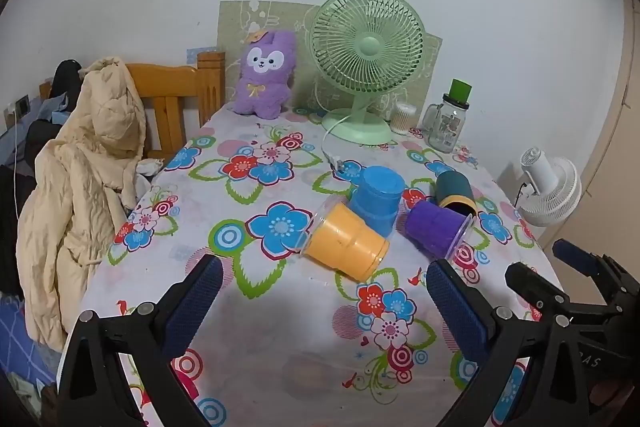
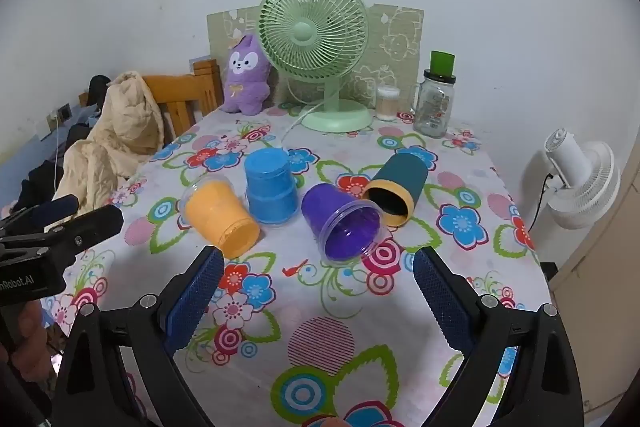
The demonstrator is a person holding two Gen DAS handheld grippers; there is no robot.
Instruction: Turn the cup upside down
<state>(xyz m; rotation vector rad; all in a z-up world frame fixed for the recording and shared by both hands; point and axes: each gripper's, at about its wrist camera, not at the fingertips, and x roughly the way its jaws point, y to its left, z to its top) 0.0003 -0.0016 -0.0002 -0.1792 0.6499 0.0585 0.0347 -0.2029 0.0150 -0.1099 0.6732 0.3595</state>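
Note:
Four cups sit mid-table on the floral cloth. The blue cup (image 1: pixel 376 199) (image 2: pixel 270 189) stands upside down. The orange cup (image 1: pixel 346 241) (image 2: pixel 220 217) lies on its side, base toward me. The purple cup (image 1: pixel 438 229) (image 2: pixel 340 223) lies on its side, mouth toward the right gripper. The dark teal cup (image 1: pixel 456 193) (image 2: pixel 394 189) with a yellow rim lies on its side behind it. My left gripper (image 1: pixel 324 275) is open and empty, just short of the orange cup. My right gripper (image 2: pixel 318 267) is open and empty, just short of the purple cup.
A green desk fan (image 1: pixel 366 63) (image 2: pixel 316 47), purple plush (image 1: pixel 266 75), glass jar with green lid (image 1: pixel 448 121) and cotton-swab box (image 1: pixel 404 117) stand at the table's back. A white fan (image 2: pixel 580 183) stands right of the table. A wooden chair with a beige coat (image 1: pixel 84 179) is left.

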